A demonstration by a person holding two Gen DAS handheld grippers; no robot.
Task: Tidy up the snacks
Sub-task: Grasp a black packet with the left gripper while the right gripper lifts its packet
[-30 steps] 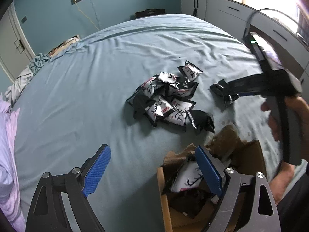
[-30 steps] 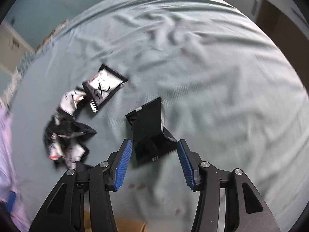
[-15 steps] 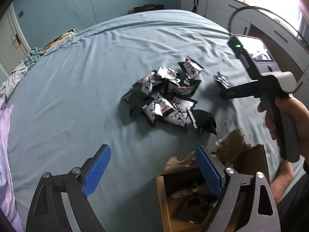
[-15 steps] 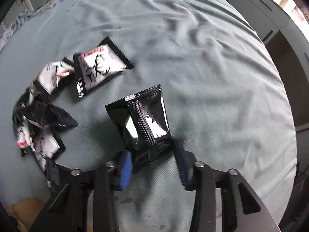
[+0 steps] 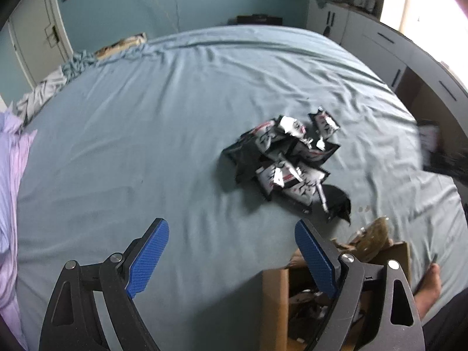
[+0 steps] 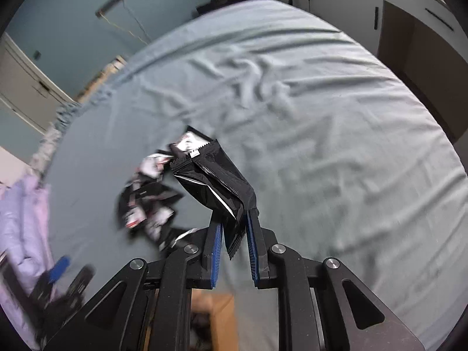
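My right gripper (image 6: 234,228) is shut on a black snack packet (image 6: 216,181) and holds it up above the blue bed sheet (image 6: 336,134). A pile of black and white snack packets (image 5: 283,161) lies on the bed; it also shows in the right wrist view (image 6: 149,201), left of the held packet. My left gripper (image 5: 231,257) is open and empty above the sheet, its right finger over a cardboard box (image 5: 275,298) that holds several packets. The right gripper with its packet (image 5: 430,143) shows blurred at the right edge of the left wrist view.
A lilac pillow (image 5: 8,204) lies at the left. Crumpled laundry (image 5: 44,90) sits at the far left bed edge. White cabinets (image 5: 380,46) stand along the right wall. A bare foot (image 5: 430,289) is beside the box.
My right gripper has closed on the black packet and lifted it off the sheet. My left gripper has shifted left, away from the box.
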